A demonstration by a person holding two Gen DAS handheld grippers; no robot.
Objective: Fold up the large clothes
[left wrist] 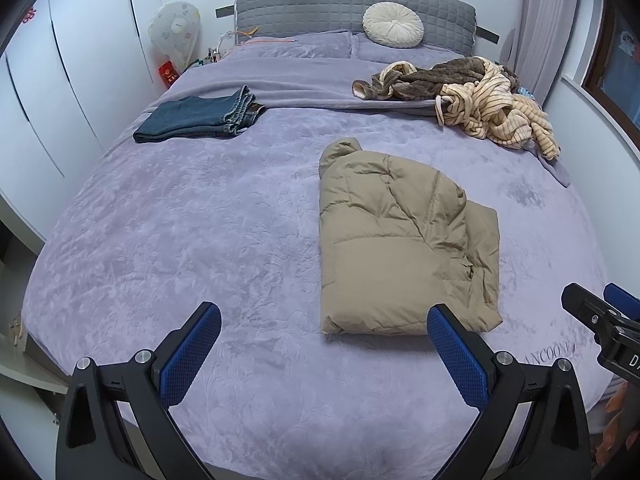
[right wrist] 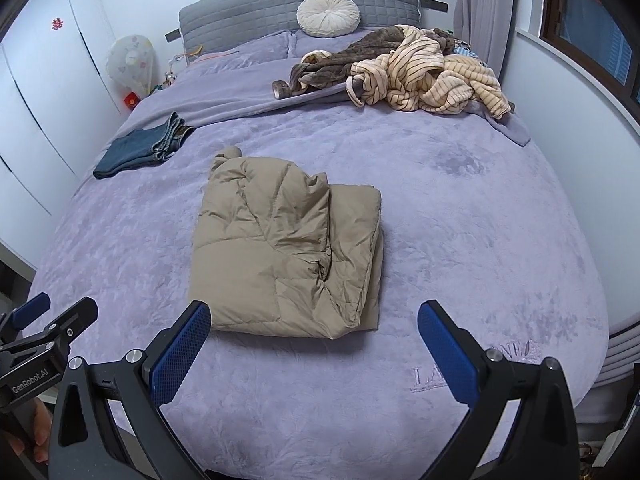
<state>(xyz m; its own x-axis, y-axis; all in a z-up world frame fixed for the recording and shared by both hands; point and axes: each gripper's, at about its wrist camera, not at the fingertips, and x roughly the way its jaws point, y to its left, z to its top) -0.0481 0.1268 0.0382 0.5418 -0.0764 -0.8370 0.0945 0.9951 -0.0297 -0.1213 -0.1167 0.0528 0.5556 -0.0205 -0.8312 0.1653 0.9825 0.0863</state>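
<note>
Bed [left wrist: 168, 248], covered with a lilac plush blanket; embroidered lettering near the foot edge, only partly readable.

Puffer jacket [left wrist: 400, 240] [right wrist: 288, 252], tan, quilted. Lies folded into a rough rectangle on the middle of the bed, slightly toward the right side, with a rounded bulge at its far left corner. Nothing touches it.

Jeans [left wrist: 200, 118] [right wrist: 140, 148], dark blue, folded flat. Far left part of the bed, well apart from the jacket.

Heap of clothes [left wrist: 472, 96] [right wrist: 408, 68], unfolded: a brown fleece piece tangled with a cream piece with dark stripes. Far right part of the bed, near the headboard.

Round cushion [left wrist: 393, 25] [right wrist: 329, 15], cream, pleated, propped against the grey quilted headboard [left wrist: 304, 8].

Left tool [left wrist: 324, 324], black frame with blue textured pads: fingers spread wide, gripping nothing, held above the near edge of the bed. Its right finger overlaps the jacket's near corner in the left wrist view; contact cannot be told.

Right tool [right wrist: 314, 320], same build: fingers spread wide, gripping nothing, held above the foot of the bed with the jacket's near edge seen between its fingers.

White wardrobe doors [left wrist: 60, 80] along the left wall; a covered fan [left wrist: 175, 32] in the far left corner; a curtain [left wrist: 548, 20] at the right.
</note>
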